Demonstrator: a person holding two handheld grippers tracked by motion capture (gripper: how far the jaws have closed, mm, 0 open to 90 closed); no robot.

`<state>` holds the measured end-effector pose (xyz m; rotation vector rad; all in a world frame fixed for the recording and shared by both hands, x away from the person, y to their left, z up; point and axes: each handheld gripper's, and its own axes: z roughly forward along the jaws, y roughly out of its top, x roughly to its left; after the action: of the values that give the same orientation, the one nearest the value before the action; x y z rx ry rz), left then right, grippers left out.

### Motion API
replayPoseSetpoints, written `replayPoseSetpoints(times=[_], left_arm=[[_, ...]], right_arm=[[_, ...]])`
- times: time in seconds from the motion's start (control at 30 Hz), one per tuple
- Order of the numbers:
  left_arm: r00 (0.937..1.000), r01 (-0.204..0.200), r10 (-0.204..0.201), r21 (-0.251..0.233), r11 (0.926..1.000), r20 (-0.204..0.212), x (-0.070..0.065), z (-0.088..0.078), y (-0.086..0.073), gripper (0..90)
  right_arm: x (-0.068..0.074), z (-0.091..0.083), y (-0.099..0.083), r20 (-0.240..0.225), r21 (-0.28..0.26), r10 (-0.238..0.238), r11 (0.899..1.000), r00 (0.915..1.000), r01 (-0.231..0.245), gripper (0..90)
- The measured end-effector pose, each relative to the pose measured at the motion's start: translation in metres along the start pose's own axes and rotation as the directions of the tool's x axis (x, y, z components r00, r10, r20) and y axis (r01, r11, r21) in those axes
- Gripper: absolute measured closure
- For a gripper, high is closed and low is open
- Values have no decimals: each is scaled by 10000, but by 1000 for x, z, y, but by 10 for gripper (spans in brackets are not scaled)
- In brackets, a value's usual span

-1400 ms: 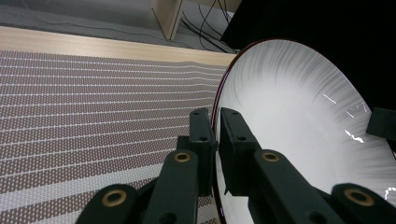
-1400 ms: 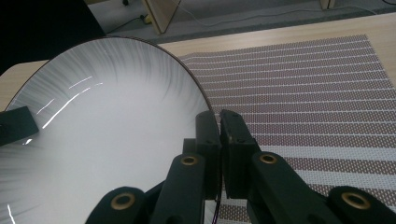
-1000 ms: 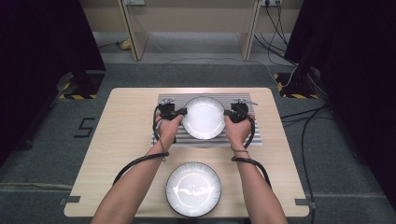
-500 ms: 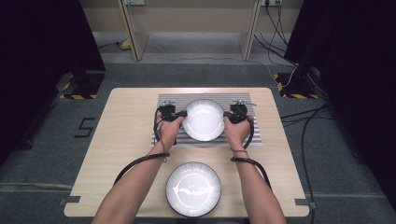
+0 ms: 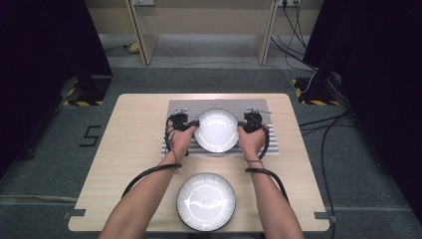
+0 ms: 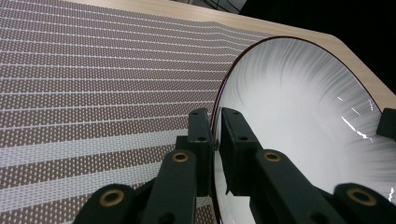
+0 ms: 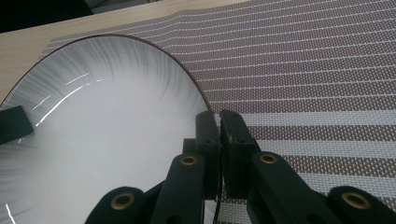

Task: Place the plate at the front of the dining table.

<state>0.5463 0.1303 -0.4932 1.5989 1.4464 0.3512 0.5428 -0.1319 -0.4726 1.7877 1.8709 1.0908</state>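
A white plate (image 5: 217, 130) with a dark rim and grey streaks lies over the striped placemat (image 5: 175, 107) at the middle of the table. My left gripper (image 5: 194, 126) is shut on its left rim and my right gripper (image 5: 241, 128) on its right rim. In the left gripper view the jaws (image 6: 215, 135) pinch the thin edge of the plate (image 6: 299, 121), with the placemat (image 6: 93, 93) behind. The right gripper view has its jaws (image 7: 218, 135) clamped on the plate's (image 7: 102, 121) rim the same way. I cannot tell whether the plate rests on the mat or hangs just above it.
A second, similar plate (image 5: 206, 201) sits near the table's front edge between the person's forearms. Bare wooden table (image 5: 134, 144) lies left and right of the placemat. Cables trail from both grippers along the arms.
The plate and both grippers have drifted slightly toward the near side of the placemat. Both grips stay as they were.
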Motion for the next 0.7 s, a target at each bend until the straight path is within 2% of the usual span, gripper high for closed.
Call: replayPoseSetpoints(times=[0.43, 0.53, 0.57, 0.63, 0.7], left_arm=[[9999, 38, -35, 226, 9997, -128, 0, 5, -1, 807], [9996, 277, -272, 407, 9988, -122, 2, 7, -2, 752], [9996, 273, -269, 326, 9991, -131, 3, 7, -2, 702], [9997, 227, -227, 56, 9997, 3, 5, 6, -1, 684], [9998, 177, -177, -96, 9998, -26, 4, 4, 1, 623]], right_arm=[[-2, 5, -1, 92, 218, 247, 9995, 9997, -249, 859], [-3, 5, -1, 52, 158, 357, 9992, 9994, -357, 828], [-3, 3, 0, 25, 124, 274, 9995, 9996, -274, 822], [-3, 2, 1, 63, 89, 264, 9996, 9996, -265, 813], [-4, -2, 2, 78, -4, 216, 9998, 9997, -216, 791]])
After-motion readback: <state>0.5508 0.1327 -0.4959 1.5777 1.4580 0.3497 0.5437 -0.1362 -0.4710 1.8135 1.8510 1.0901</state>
